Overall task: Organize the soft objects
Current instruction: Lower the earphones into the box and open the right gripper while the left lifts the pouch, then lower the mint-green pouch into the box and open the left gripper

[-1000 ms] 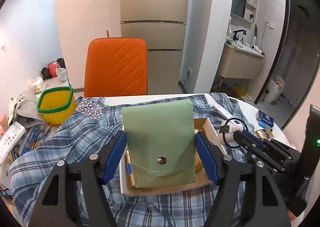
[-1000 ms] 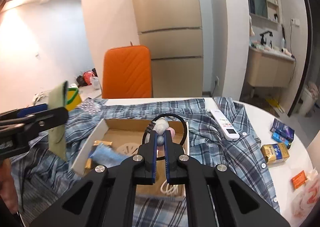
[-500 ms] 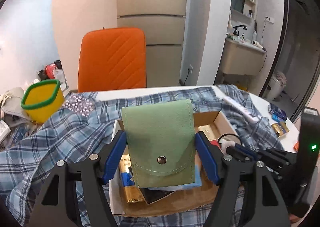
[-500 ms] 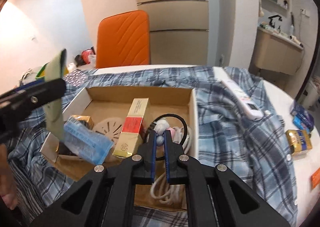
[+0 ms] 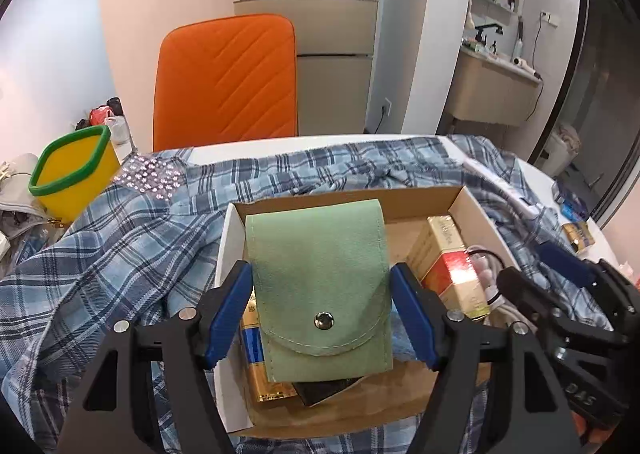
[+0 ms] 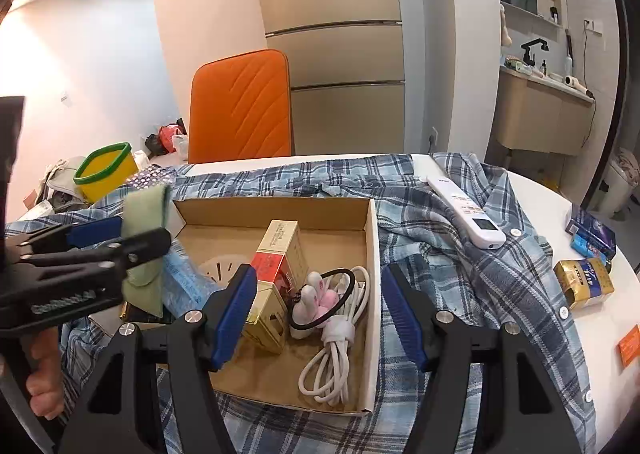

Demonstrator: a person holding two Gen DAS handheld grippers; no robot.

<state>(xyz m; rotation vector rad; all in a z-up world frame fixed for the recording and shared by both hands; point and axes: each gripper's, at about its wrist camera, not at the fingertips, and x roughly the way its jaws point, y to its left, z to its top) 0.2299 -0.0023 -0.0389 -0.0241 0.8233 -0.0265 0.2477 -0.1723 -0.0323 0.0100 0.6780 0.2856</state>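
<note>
Left wrist view has the left gripper closed onto a green felt pouch with a snap button, its blue fingers pressing the pouch's two sides and holding it upright above the near-left part of the cardboard box. Right wrist view shows the right gripper with its fingers spread wide and nothing between them, poised over the near side of the box, directly above a black hair tie with a pink-and-white soft charm that lies inside the box on a coiled white cable. Just left of the hair tie in the box stands a gold and red carton; its print is too small to read. A blue packet and a round beige vented disc lie further left in the box, partly behind the pouch. The box sits on a blue plaid shirt spread over the white table. Right of the box, a white remote rests on the shirt; beyond it, on the table, are a gold and blue pack and a dark blue pack, lettering illegible. Left of the box stands a yellow container with a green rim. Behind the box is an orange chair. Embossed letters on the right gripper's body, seen from the left wrist, look like "DAS".
</note>
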